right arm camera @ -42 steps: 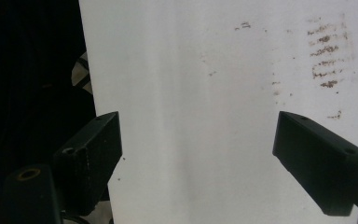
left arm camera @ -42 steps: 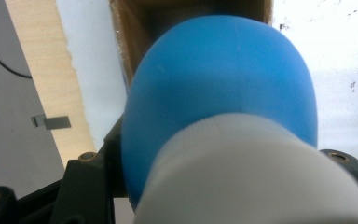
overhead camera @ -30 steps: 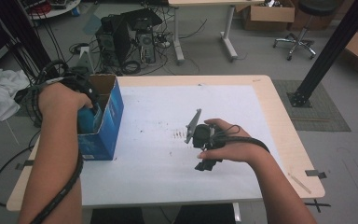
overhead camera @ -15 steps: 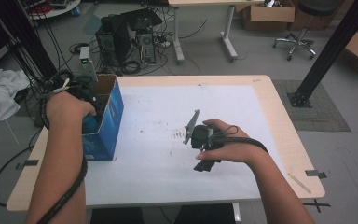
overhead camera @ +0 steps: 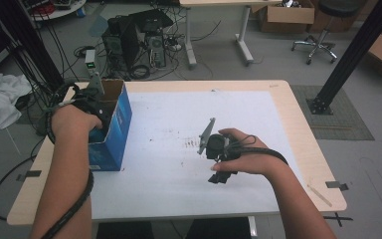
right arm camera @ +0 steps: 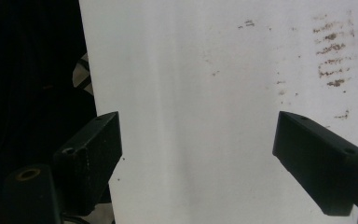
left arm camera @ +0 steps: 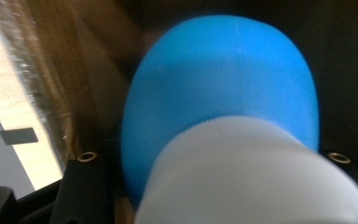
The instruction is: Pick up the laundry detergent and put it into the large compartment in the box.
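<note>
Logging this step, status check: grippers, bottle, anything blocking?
Left gripper inside blue box, shut on blue bottle. Right gripper open over white table. Nothing blocking.

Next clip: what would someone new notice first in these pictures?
Most likely the blue box standing open at the table's left edge, with the left gripper plunged into it. Inside, a blue bottle with a white cap sits clamped between its fingers. The right gripper rests mid-table, fingers apart over the stained white sheet.
</note>
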